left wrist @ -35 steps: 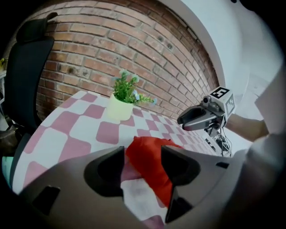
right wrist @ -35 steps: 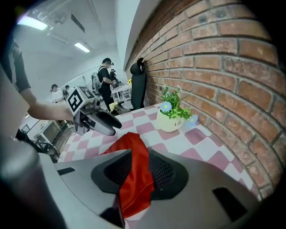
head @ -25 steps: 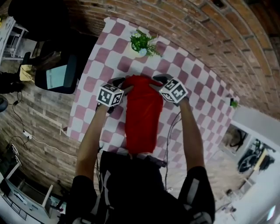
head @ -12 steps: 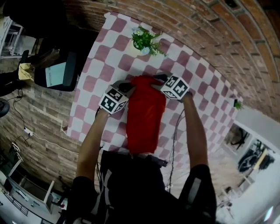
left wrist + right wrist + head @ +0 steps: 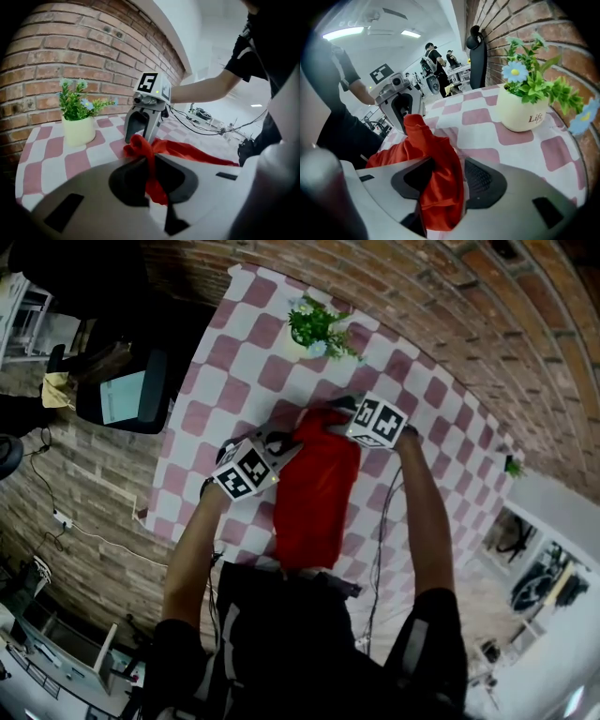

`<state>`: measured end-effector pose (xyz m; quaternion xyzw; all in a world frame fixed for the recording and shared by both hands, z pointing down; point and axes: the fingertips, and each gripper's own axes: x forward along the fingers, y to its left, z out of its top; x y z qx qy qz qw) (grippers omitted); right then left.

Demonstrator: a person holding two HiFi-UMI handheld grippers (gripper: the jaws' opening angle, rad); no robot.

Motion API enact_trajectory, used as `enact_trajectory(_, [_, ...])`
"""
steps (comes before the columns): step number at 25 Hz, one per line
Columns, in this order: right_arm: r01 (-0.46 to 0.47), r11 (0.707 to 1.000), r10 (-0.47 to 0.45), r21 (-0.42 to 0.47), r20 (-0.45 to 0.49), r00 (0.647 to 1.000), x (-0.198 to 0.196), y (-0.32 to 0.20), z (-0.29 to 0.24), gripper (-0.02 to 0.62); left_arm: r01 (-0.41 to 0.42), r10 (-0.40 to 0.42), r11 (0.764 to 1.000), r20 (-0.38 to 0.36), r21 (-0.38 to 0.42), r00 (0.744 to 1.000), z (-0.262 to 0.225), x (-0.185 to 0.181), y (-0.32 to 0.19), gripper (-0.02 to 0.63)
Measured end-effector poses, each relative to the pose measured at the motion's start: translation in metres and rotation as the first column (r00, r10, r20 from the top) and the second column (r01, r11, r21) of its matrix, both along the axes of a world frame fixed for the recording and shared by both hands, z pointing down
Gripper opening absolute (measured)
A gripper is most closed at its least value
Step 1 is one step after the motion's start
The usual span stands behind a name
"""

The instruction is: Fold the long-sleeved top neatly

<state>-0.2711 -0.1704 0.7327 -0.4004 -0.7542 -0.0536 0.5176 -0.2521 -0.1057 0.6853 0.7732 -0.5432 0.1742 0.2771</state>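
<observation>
**Left gripper clamps a corner, right gripper stands open**

Left gripper (image 5: pixel 284 442) has just been closing its jaws, and we see them clamped on a bunched corner of the red top (image 5: pixel 317 498), with the cloth squeezed thin between the pads. The right gripper (image 5: pixel 337 409) has just been opening. Its jaws stand wide, a loose fold of the top is draped between them, and one pad is bare.

The top lies as a long strip on the checked tablecloth (image 5: pixel 234 381), one end pointing at the potted plant (image 5: pixel 317 326). The plant stands just beyond both grippers and is clear of the cloth they handle. A brick wall (image 5: pixel 70 47) rises right behind the plant, and a black chair (image 5: pixel 477 56) stands further along that wall.

A second ago both grippers sat level with each other at the plant end of the top. Now the left one has drawn back from the plant and lifted, pulling its corner up into a peak and skewing that end. The right one has barely shifted.

In the head view, the end farthest from the plant disappears under the person's dark clothing. We cannot make out the sleeves, or how many layers are folded.
</observation>
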Motion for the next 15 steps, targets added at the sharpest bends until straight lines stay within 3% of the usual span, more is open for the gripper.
enact_trajectory(7, [0.098, 0.995, -0.098, -0.011, -0.037, 0.994, -0.003, 0.009, 0.017, 0.190, -0.048, 0.048, 0.999, -0.002, 0.009, 0.999, 0.000, 0.004, -0.001, 0.029])
enact_trajectory(12, [0.117, 0.993, -0.117, 0.006, -0.042, 0.992, 0.003, 0.011, 0.022, 0.064, -0.021, 0.021, 1.000, -0.017, 0.005, 1.000, 0.004, -0.001, 0.000, 0.029])
enact_trajectory(15, [0.085, 0.996, -0.085, 0.004, -0.015, 0.996, 0.001, 0.012, 0.010, 0.043, 0.012, -0.012, 1.000, 0.003, 0.001, 1.000, 0.004, -0.007, 0.002, 0.029])
